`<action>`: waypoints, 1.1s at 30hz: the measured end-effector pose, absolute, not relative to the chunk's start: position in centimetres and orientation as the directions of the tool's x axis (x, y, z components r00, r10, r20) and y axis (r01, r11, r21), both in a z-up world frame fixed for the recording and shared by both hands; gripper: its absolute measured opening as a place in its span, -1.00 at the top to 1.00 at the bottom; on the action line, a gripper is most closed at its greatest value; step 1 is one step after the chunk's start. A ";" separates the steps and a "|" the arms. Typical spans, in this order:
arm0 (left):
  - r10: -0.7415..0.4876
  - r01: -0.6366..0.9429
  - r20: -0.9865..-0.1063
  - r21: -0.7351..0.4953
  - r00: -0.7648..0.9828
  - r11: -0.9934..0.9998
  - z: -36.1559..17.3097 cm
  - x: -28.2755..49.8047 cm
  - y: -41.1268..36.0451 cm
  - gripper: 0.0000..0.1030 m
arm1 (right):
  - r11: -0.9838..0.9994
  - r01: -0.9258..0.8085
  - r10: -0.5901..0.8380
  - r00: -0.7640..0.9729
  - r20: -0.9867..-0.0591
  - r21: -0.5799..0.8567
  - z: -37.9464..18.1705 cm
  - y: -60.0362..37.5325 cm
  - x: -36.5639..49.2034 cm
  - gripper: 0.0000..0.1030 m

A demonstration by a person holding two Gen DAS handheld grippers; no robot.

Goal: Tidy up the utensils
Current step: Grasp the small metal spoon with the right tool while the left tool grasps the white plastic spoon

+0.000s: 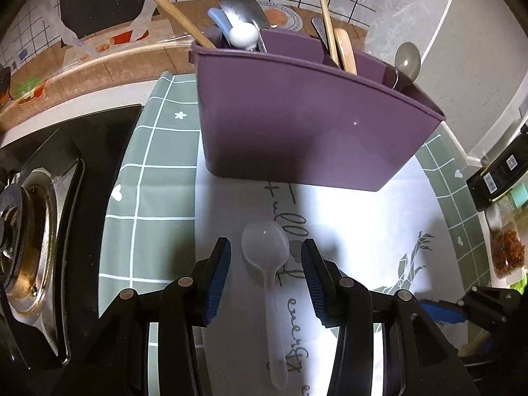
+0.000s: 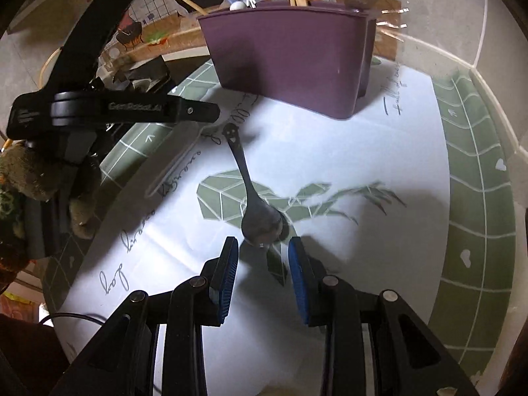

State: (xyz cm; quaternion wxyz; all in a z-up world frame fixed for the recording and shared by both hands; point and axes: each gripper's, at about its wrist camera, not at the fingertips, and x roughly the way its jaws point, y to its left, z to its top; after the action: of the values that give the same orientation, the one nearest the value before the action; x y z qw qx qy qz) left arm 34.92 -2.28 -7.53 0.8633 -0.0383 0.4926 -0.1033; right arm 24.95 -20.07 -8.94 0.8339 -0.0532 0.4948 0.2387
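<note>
Two spoons lie loose on the table, each framed by open fingers that grip nothing: the left gripper straddles the clear plastic spoon, the right gripper sits just short of the metal spoon bowl. Both point toward the purple caddy, likely their destination. Its middle compartment looks free; the stove crowds the left side.
</note>
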 end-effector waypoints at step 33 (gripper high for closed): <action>-0.133 0.136 -0.883 -0.079 0.450 0.988 -9.0 36.5 -4.0 0.32 | 0.952 -0.292 0.273 0.695 -0.665 0.086 0.9 -21.9 26.8 0.50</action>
State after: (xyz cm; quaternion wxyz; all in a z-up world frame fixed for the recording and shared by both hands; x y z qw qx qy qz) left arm 36.55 -4.00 -9.02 0.8513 0.0017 0.5187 -0.0790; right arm 26.83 -21.95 0.88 0.9206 -0.0130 0.3588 0.1536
